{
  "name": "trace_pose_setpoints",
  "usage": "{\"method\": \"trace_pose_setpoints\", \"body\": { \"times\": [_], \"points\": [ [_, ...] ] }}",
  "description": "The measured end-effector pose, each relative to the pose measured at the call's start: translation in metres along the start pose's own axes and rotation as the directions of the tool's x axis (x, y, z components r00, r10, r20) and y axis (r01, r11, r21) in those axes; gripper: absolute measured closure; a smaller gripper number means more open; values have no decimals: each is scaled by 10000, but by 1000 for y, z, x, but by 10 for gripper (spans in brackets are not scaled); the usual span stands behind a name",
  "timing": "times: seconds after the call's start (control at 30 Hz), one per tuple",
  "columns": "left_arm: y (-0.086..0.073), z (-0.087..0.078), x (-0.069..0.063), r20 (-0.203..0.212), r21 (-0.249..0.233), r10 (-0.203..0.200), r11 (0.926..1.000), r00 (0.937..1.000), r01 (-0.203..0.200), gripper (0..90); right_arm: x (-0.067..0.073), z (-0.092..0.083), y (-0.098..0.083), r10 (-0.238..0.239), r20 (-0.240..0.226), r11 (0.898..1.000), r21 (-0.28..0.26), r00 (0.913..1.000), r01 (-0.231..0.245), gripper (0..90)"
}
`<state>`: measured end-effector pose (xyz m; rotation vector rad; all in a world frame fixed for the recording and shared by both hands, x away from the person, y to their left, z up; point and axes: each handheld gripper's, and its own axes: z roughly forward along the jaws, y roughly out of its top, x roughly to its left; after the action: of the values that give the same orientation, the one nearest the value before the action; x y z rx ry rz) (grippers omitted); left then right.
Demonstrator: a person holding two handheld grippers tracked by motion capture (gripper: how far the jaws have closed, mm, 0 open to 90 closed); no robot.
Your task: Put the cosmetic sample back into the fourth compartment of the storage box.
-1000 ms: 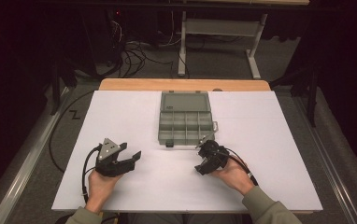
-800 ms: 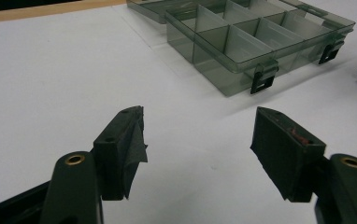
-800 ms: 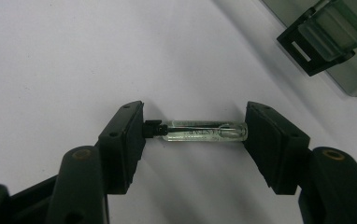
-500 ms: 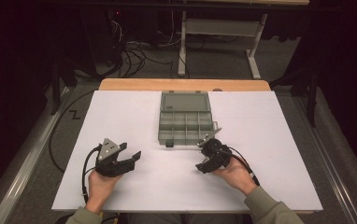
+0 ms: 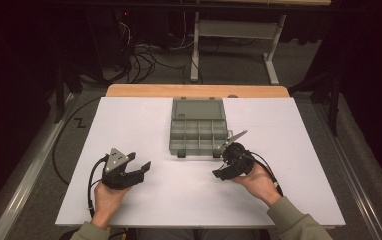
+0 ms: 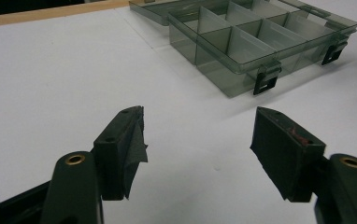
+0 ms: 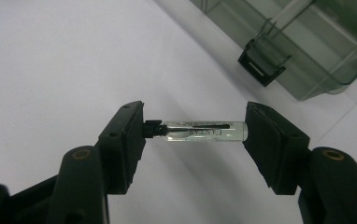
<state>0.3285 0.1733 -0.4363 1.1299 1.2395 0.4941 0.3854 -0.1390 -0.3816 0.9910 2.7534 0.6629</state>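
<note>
- Small clear vial [image 7: 203,131], black cap: held endwise between the pads of the right tool [image 7: 195,140], cap against one pad, base against the other; printed lettering too small to read; hidden behind the tool in the high view.
- Right tool [image 5: 229,167]: raised just off the bench, near the box's front corner.
- Left tool [image 6: 197,144]: jaws wide apart, nothing between them; far end of the box cut off in its view.
- Compartment box [image 5: 199,132]: smoky clear plastic, lid open flat, two black latches in front; contents cannot be made out.
- Bench [image 5: 129,120]: white top, wooden far edge.
- Room: dim; cables [image 5: 139,55] and a grey frame [image 5: 234,30] on the floor beyond.
</note>
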Motion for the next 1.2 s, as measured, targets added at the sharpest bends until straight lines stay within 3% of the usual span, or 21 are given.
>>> {"method": "trace_pose_setpoints", "body": {
  "times": [0.7,1.2],
  "points": [
    [1,0,1,3,-82,-33,10000,10000,33,345,-23,-22,17,511,-26,9967,-636,9987,-511,407],
    [1,0,3,-42,-116,-18,9999,10000,18,350,-40,-27,33,861,210,9919,-952,9961,-838,408]
  ]
}}
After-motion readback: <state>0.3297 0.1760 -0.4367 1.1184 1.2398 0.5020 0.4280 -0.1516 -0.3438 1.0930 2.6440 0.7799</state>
